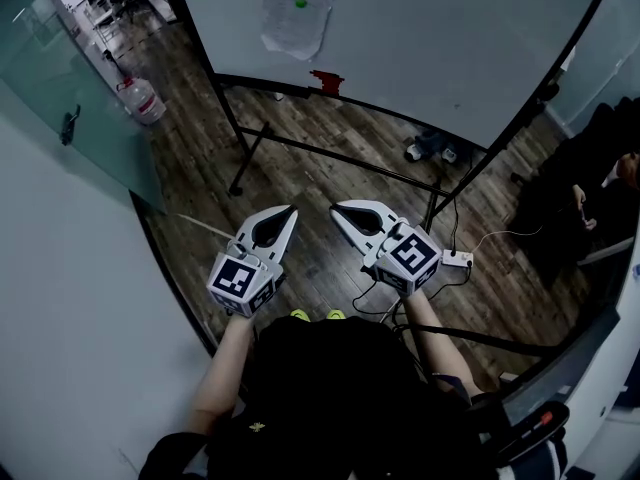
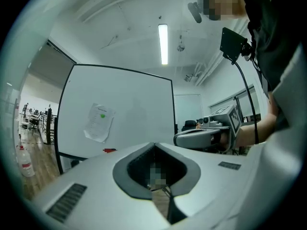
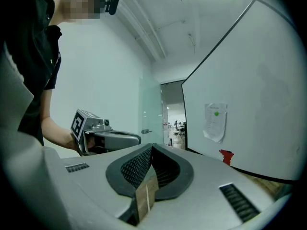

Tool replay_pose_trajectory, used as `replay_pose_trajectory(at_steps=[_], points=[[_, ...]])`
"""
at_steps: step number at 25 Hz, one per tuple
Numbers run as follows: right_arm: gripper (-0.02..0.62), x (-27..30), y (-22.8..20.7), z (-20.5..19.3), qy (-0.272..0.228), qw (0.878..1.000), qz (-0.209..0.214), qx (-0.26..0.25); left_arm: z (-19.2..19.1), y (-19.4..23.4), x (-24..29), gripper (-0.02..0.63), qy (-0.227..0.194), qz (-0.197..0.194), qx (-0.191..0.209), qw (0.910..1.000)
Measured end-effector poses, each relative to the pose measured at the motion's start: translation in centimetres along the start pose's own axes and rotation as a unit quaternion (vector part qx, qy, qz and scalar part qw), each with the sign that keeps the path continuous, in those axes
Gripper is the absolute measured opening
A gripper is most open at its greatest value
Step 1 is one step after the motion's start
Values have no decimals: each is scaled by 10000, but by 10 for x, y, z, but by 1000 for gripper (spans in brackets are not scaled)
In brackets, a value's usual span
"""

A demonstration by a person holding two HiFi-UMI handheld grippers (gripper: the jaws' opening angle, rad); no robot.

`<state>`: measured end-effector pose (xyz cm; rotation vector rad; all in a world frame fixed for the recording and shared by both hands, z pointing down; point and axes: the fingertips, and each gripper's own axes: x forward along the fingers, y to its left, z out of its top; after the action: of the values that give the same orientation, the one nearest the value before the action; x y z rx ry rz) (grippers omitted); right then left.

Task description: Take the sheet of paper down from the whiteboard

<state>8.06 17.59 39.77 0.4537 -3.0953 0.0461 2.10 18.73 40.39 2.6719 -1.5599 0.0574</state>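
Dark clothing [image 1: 330, 388] of the person fills the bottom centre of the head view, with two yellow-green shoe tips [image 1: 300, 315] showing just above it. Both forearms reach up the frame from there.

Left tongs [image 1: 291, 210]: held level at lower centre-left, jaws fully together, nothing between them. The left gripper view confirms that the tips meet, with only air ahead.

Right tongs [image 1: 335, 208]: held level just beside the left pair, at centre-right. Jaws fully together and empty; the right gripper view shows the pads closed on each other. The two pairs are near one another but apart.

Wooden floor [image 1: 330, 168]: lies below and beyond the tongs. A white power strip [image 1: 457, 259] with a trailing cable lies at right of centre. The black stand [image 1: 240, 158] of the board crosses the floor above the tongs.

Whiteboard [image 1: 430, 38]: upright, across the upper part of the frame, well apart from both tongs. A small red object [image 1: 326, 81] sits at its lower edge.

Sheet of paper [image 1: 297, 15]: on the board face at upper centre, above the red object and slightly left of it, pinned by a green dot [image 1: 301, 4] near its top. Its lower edge is creased. Neither pair of tongs touches it.

Far upper left: a glass partition [image 1: 60, 78] and a large water bottle [image 1: 143, 99] standing on the floor.
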Motion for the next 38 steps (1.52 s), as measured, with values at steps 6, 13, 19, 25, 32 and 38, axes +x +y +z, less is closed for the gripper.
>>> replay_pose_trajectory(at_steps=[6, 13, 19, 25, 32, 38], points=[[2, 0, -6, -3, 64, 10000, 54, -50, -3, 1, 6, 28, 32, 88, 21, 10000], [2, 0, -14, -2, 107, 9997, 194, -92, -3, -1, 18, 28, 9, 208, -28, 9998], [2, 0, -20, -9, 194, 9995, 222, -57, -2, 4, 27, 28, -4, 270, -60, 9996], [2, 11, -34, -9, 182, 9997, 169, -43, 1, 18, 36, 28, -52, 290, -59, 9995], [2, 31, -61, -4, 110, 9999, 59, -46, 5, 43, 59, 28, -62, 147, -6, 9999], [2, 53, -85, 0, 138, 9999, -54, -74, 12, 72, 80, 28, -103, 97, 20, 9999]])
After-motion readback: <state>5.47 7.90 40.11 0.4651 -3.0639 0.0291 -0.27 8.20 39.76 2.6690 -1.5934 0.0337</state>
